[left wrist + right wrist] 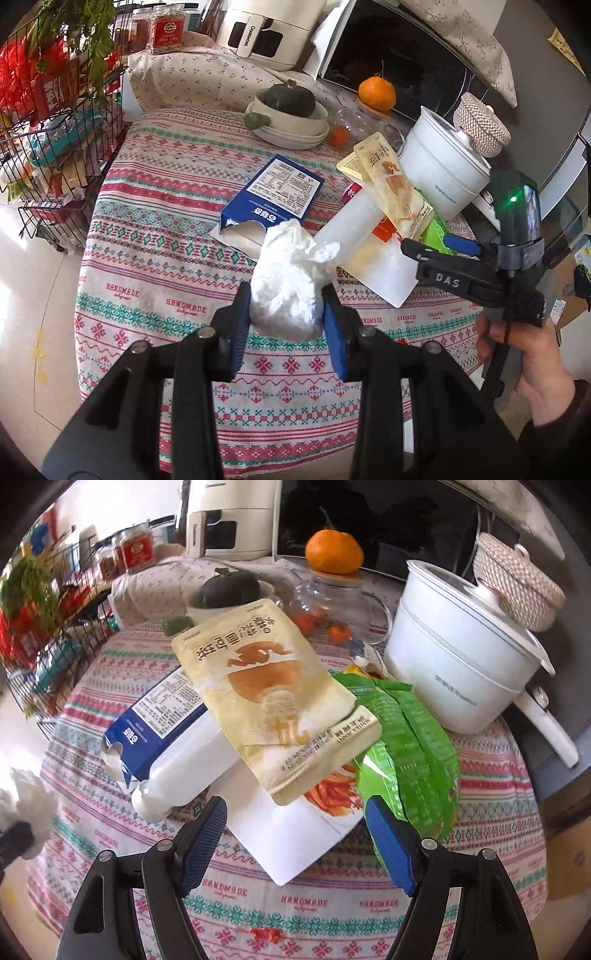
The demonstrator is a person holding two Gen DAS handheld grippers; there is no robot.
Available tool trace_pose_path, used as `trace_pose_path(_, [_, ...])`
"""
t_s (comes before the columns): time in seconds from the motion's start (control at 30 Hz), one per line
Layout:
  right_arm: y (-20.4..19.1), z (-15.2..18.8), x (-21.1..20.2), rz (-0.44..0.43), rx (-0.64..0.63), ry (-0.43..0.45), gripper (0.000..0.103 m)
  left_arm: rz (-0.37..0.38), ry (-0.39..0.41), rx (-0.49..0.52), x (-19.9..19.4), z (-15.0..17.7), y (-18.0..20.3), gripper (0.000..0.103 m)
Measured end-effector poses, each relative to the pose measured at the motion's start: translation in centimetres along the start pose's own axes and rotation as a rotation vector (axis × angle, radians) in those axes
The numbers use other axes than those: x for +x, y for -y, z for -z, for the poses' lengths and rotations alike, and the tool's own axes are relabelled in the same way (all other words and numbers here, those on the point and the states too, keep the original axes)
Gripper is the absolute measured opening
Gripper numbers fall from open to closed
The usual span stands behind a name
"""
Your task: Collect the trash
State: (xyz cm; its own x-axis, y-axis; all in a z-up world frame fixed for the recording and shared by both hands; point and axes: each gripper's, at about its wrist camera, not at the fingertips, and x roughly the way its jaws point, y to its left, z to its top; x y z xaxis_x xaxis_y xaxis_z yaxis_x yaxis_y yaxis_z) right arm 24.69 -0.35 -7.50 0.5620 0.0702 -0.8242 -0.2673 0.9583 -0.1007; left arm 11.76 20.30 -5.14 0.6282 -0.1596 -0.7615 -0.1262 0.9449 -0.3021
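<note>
A cream bowl (pixel 291 127) on the table (pixel 155 206) holds a dark green squash (pixel 291 98). The left gripper (pixel 288 314) is clamped on a crumpled white tissue (pixel 291 273), held above the table. The right gripper (pixel 295 834) is wide open and empty above a pile of wrappers: a yellow pouch (pixel 273 701), a green bag (pixel 410 738) and a white bottle (pixel 184 771).

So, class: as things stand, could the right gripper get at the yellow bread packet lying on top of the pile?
Probably yes. The right gripper is open and empty, and the yellow bread packet lies on top just ahead, uncovered. The green bag crowds one finger, and the left gripper, holding the crumpled tissue, is off to the side.
</note>
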Motion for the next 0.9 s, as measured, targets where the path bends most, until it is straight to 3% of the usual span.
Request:
trace_pose_path(0.23, [-3.5,-1.6,2.7,0.165,-0.193,0.038,0.077,0.015,0.004,-0.027,0.0,-0.4,-0.7,0.039])
trace_pose_path(0.33, [-4.3,-2.1,3.6,0.204,-0.244,0.040,0.071,0.017,-0.001,-0.031,0.2,-0.5,-0.8,0.039])
trace_pose_path(0.43, [-5.0,-2.5,4.5,0.224,-0.283,0.025,0.055,0.018,-0.007,-0.032,0.4,-0.5,-0.9,0.039])
trace_pose_path(0.6, [-5.0,-2.8,5.1,0.234,-0.278,0.008,0.014,0.019,-0.016,-0.034,0.5,-0.4,-1.1,0.039])
trace_pose_path(0.7, [-4.4,-2.8,4.5,0.219,-0.265,0.018,0.007,0.025,-0.019,-0.034,0.5,-0.3,-1.0,0.039])
trace_pose_path(0.9, [-2.8,-2.6,0.7,0.128,-0.197,0.061,0.005,0.040,-0.029,-0.023,0.7,-0.1,-0.2,0.039])
